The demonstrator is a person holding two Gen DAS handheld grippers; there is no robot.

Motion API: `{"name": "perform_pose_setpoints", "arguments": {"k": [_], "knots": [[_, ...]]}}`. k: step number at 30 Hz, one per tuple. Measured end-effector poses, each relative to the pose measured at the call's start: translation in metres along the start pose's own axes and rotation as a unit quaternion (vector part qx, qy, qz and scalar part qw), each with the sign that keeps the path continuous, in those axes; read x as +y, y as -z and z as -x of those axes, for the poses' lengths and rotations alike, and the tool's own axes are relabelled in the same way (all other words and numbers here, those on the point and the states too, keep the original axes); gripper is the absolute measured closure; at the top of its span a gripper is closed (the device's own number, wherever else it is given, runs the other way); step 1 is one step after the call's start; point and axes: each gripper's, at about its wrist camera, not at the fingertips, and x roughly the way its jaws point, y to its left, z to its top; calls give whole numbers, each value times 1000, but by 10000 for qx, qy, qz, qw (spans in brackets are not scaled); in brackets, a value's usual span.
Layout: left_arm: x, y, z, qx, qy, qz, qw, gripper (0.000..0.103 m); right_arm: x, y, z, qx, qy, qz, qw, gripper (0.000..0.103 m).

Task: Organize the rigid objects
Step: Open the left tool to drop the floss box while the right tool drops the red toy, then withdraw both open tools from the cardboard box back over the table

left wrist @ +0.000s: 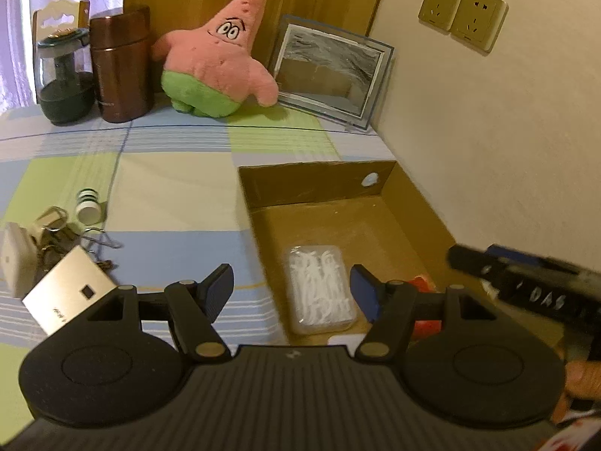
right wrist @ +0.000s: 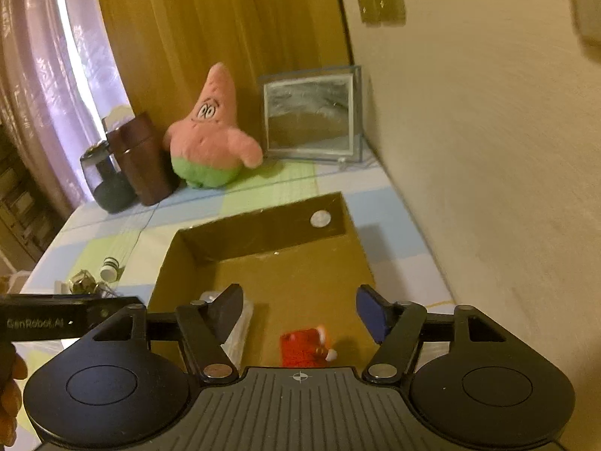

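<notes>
From the left wrist, the left gripper [left wrist: 293,293] stands with its jaws apart and empty above a cardboard box [left wrist: 315,184], where a clear plastic case [left wrist: 319,289] lies on the floor. A silver box [left wrist: 65,287] and a small bottle [left wrist: 88,206] wait on the checked cloth [left wrist: 169,173].

From the right wrist, the right gripper [right wrist: 300,315] is spread and empty over a red packet [right wrist: 304,347] lying inside the box.

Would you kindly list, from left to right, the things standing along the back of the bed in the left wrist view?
Dark glass jar → brown metal canister → pink star plush → picture frame → wall sockets up on the wall.
</notes>
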Motion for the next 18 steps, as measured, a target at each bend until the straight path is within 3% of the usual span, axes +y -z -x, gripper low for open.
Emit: {"name": "perform_pose_setpoints", "arguments": {"k": [18], "knots": [[22, 56, 84, -154, -226, -297, 9992, 38, 67, 28, 82, -1, 236, 168, 9996, 32]]}}
